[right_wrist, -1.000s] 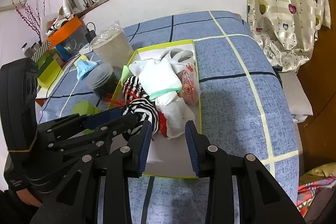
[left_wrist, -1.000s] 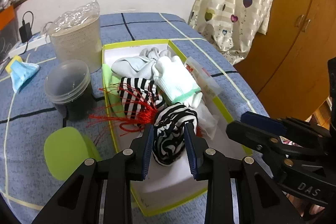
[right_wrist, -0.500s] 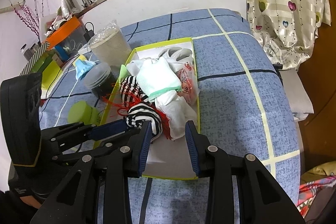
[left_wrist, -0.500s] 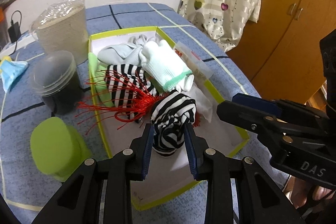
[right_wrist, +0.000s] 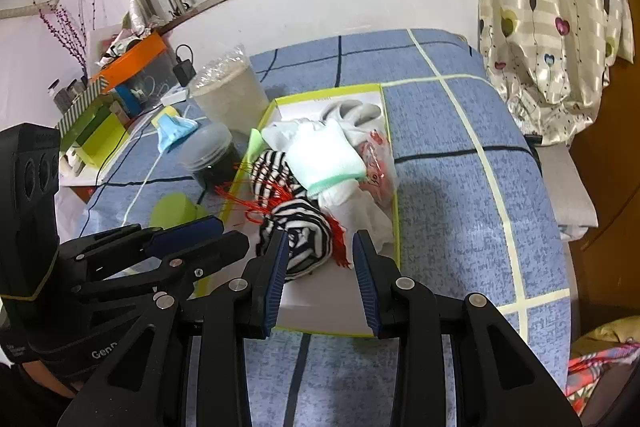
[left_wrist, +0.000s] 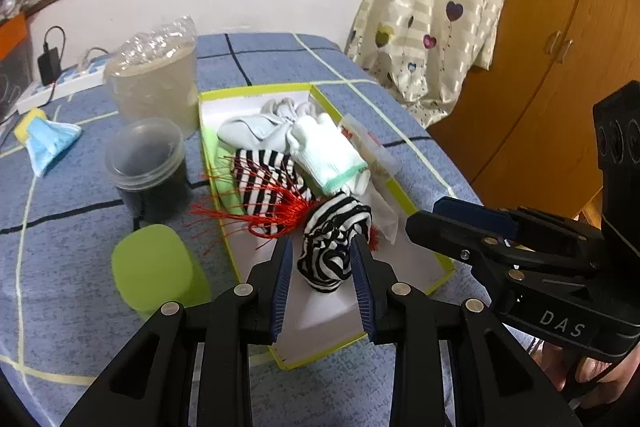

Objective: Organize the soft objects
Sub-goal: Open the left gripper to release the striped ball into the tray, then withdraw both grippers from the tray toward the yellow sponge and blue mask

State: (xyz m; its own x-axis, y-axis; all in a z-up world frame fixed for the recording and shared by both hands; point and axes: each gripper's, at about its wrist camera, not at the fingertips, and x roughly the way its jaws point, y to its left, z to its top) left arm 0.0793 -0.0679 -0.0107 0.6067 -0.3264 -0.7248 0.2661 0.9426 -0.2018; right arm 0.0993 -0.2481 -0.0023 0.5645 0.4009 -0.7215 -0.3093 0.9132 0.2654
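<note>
Striped sock (left_wrist: 332, 243) sits pinched in left gripper (left_wrist: 322, 259); right view shows right gripper (right_wrist: 318, 253) agape, empty.

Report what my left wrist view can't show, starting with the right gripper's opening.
Observer: The right gripper is open and empty. The striped sock roll lies in the yellow-rimmed box, at its fingertips.
Operator: Cover what's further left.
Observer: Green boxes and purple-blossom twigs stand past the left edge of the blue cloth, outside your frame.
Operator: Now the right side.
Observer: A grey folded pad lies beside the cloth's right edge.
</note>
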